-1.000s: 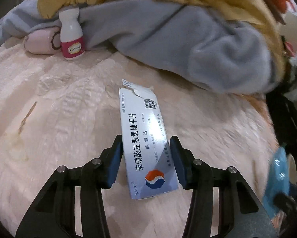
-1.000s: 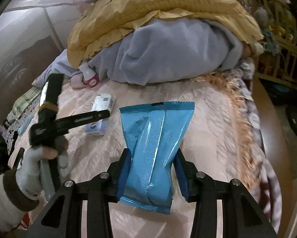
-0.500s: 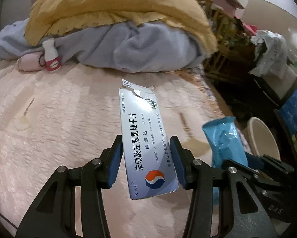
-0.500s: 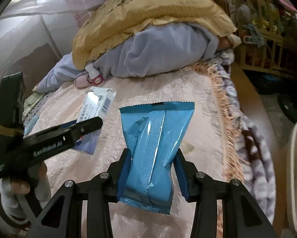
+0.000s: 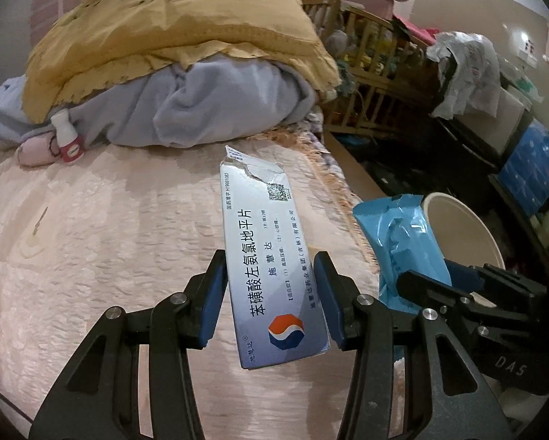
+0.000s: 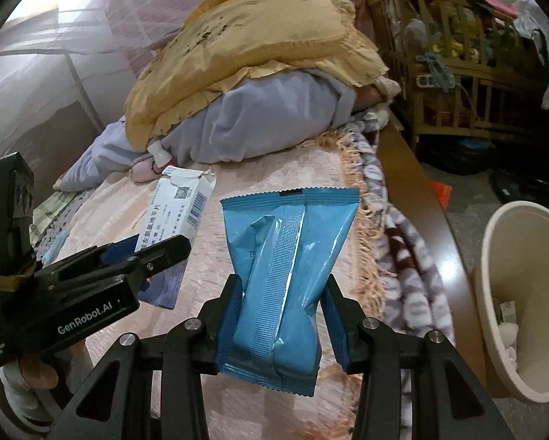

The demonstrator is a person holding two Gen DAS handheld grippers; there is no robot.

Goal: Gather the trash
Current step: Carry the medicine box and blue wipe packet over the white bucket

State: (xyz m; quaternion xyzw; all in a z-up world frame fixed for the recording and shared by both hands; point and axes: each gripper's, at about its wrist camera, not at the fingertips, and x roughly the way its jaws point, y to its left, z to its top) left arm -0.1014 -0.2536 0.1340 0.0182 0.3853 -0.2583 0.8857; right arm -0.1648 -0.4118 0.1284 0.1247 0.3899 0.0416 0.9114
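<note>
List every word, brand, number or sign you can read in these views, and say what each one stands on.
"苯磺酸左氨氯地平片": medicine box in the left gripper.
"施慧达": same box.
"国药准字 H19991083": box edge, small, last digits uncertain.
"GenRobot.AI": left gripper body, seen from the right wrist view.
"DAS": right gripper body; possibly part of a longer word.
QR code, barcode and fine print on the box: not readable.
Small bottle label: blurred.
Blue packet: no legible text.

Two grippers are seen: the left gripper (image 5: pixel 271 293) and the right gripper (image 6: pixel 282 315). One torn medicine box (image 5: pixel 271 271), one blue wrapper (image 6: pixel 289 275), one small white bottle (image 5: pixel 67 135) and one cream bin (image 6: pixel 520 333) are counted. One yellow blanket (image 5: pixel 171 33) and one grey blanket (image 5: pixel 215 106) are piled on one bed (image 5: pixel 91 242).
</note>
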